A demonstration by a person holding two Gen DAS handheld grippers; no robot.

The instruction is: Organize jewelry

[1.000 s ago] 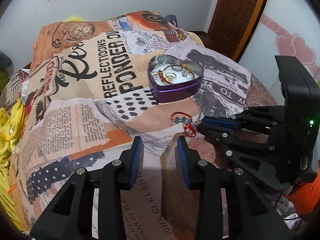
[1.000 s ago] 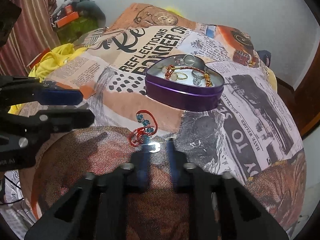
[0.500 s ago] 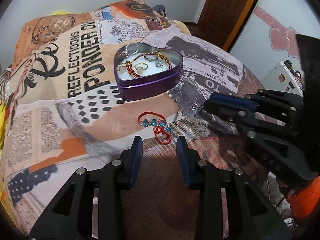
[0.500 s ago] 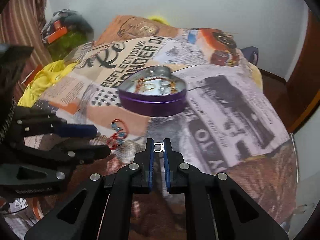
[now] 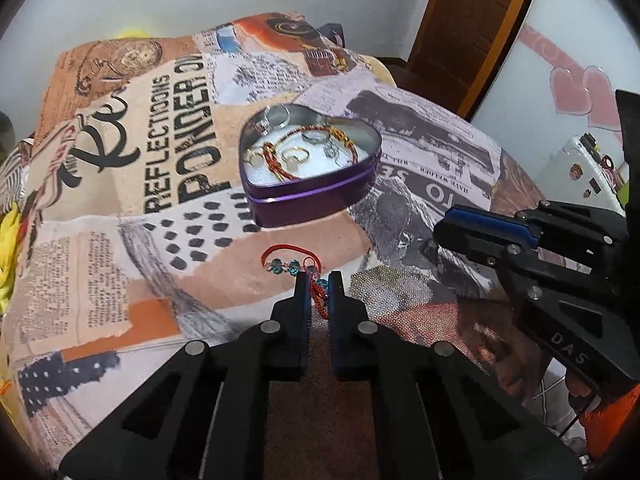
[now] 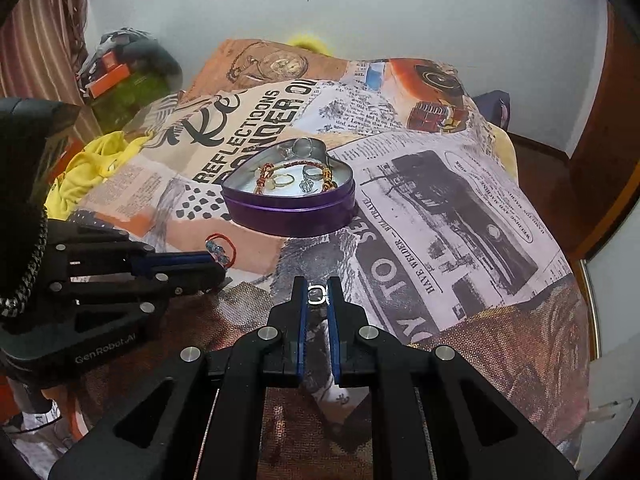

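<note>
The left gripper has just been closing its jaws on the red beaded bracelet, whose loop trails ahead-left of its tips. The right gripper pinches a small silver ring. The purple heart tin sits ahead of both on the bedspread.

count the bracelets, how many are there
2. A red cord bracelet with blue beads lies on the bedspread, one end between the left gripper fingers; a beaded bracelet lies in the heart-shaped tin.
</note>
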